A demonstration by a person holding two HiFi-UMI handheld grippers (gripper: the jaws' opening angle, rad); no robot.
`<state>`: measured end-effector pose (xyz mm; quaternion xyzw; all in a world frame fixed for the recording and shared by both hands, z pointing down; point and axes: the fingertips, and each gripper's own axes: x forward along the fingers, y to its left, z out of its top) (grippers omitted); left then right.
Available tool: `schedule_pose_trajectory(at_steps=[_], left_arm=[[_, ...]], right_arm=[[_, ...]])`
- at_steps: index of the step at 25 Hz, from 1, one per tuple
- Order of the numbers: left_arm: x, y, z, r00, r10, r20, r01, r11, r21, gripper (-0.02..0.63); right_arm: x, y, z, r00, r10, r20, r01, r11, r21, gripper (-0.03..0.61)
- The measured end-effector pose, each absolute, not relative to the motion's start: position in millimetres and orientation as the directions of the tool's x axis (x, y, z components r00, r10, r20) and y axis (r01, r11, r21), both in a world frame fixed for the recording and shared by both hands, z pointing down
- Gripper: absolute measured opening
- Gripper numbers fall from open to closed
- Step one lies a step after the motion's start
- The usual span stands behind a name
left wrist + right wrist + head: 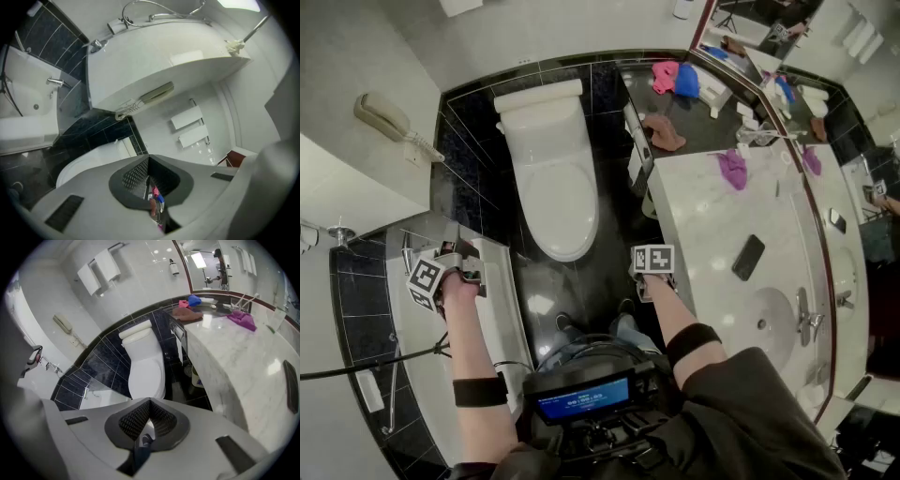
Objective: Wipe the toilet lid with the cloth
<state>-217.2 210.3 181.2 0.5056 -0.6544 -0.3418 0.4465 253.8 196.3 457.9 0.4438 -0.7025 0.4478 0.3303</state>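
text: none legible | blue screen (586, 398): print too small

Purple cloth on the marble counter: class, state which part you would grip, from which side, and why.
Probably best to pinch a raised fold near the middle of the purple cloth, coming down from above. It lies crumpled on the counter, so its edges hug the surface.

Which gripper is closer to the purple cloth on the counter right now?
Right. The right gripper hangs at the counter's edge, short of the purple cloth; the left gripper is beyond the toilet, by the bathtub.
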Motion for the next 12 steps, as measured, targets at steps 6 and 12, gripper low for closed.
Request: schedule_pose_trajectory(at_steps=[6, 12], left_arm=[[-210, 206, 168, -0.076, -0.968, 0.240, -0.477, 0.247, 0.843, 0.000], [-188, 191, 123, -0.035, -0.970, 0.239, -0.844, 0.157, 0.513, 0.000]], right_arm=[[222, 147, 408, -0.461, -0.430, 0.776, -0.883, 0.304, -0.357, 0.017], [194, 111, 346, -0.534, -0.517, 0.669, -0.841, 0.402, -0.361, 0.017]])
